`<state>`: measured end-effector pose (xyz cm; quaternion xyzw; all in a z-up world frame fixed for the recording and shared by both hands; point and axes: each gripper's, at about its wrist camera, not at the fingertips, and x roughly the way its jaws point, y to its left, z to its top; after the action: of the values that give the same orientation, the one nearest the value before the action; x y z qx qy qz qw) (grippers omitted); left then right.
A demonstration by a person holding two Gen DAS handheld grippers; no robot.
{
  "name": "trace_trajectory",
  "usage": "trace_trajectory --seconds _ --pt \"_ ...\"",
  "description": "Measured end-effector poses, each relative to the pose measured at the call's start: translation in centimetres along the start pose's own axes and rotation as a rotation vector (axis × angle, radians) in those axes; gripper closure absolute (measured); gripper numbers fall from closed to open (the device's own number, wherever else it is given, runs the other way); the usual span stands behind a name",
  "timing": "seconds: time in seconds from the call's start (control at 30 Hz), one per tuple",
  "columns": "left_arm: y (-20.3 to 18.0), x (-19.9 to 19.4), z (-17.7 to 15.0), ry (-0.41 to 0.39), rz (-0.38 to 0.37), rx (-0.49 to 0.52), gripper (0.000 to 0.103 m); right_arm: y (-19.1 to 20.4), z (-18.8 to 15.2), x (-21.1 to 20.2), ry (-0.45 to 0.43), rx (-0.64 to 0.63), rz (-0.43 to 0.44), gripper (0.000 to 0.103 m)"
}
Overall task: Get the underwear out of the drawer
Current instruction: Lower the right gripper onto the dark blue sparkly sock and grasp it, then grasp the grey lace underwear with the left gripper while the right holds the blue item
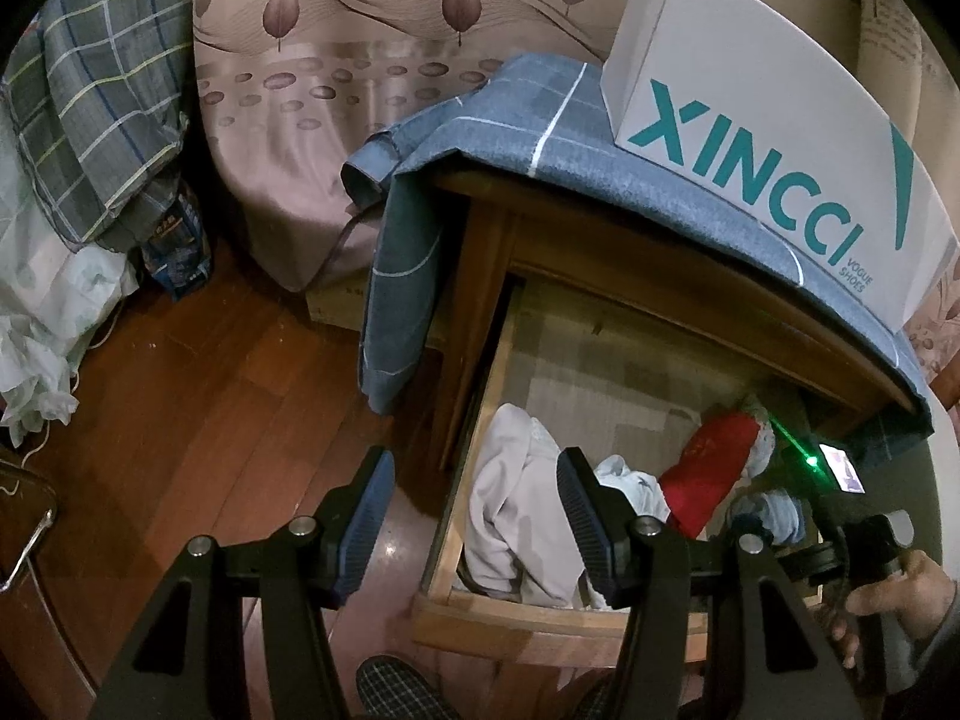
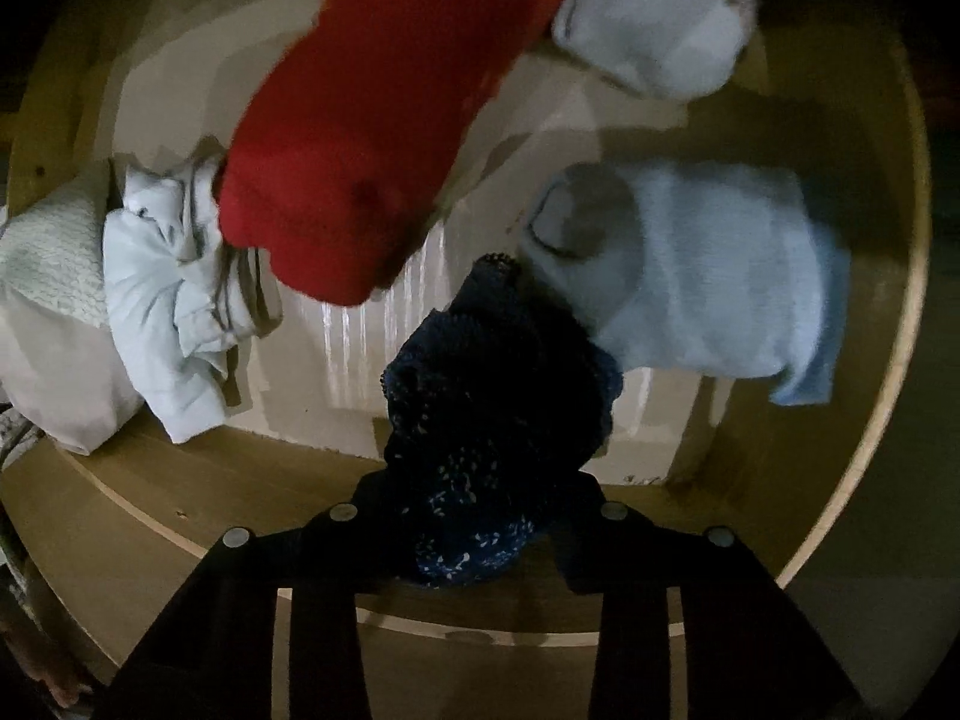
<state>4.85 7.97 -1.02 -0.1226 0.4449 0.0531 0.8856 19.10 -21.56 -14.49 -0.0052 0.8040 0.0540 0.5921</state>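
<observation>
The wooden drawer [image 1: 480,612] stands pulled open under a nightstand. In the right wrist view my right gripper [image 2: 474,516] is shut on dark navy lace underwear [image 2: 492,408], bunched between the fingers above the drawer floor [image 2: 384,330]. Around it lie a red sock [image 2: 372,138], a light blue sock [image 2: 714,276], a white sock [image 2: 654,30] and pale crumpled garments [image 2: 162,300]. My left gripper [image 1: 474,516] is open and empty, held above the drawer's front left corner. The right gripper's body [image 1: 864,546] shows at the right of the left wrist view.
A white XINCCI shoe box [image 1: 762,138] sits on a blue checked cloth [image 1: 522,120] over the nightstand. A bed with a pink sheet [image 1: 312,120] stands behind. Bags and a plaid pillow [image 1: 90,120] lie left on the wooden floor [image 1: 198,396].
</observation>
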Motion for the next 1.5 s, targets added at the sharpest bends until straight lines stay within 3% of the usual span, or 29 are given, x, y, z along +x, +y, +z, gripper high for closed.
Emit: trace_trajectory --seconds 0.5,0.77,1.07,1.3,1.5 --pt "0.3 1.2 0.3 0.070 -0.061 -0.048 0.045 -1.2 -5.6 -7.0 -0.278 -0.063 0.039 0.070" --pt "0.1 2.5 1.3 0.134 -0.105 -0.053 0.045 -3.0 -10.1 -8.5 -0.412 -0.100 0.159 0.070" --pt "-0.1 6.2 2.8 0.274 -0.124 -0.082 0.045 -1.5 -7.1 -7.6 -0.430 -0.059 0.251 0.070" --pt "-1.3 9.0 2.7 0.369 -0.088 -0.010 0.045 -1.7 -7.3 -8.1 -0.422 -0.056 0.250 0.070" --pt "-1.9 10.9 2.1 0.454 -0.090 -0.021 0.045 -2.2 -7.4 -8.3 -0.422 -0.039 0.266 0.070"
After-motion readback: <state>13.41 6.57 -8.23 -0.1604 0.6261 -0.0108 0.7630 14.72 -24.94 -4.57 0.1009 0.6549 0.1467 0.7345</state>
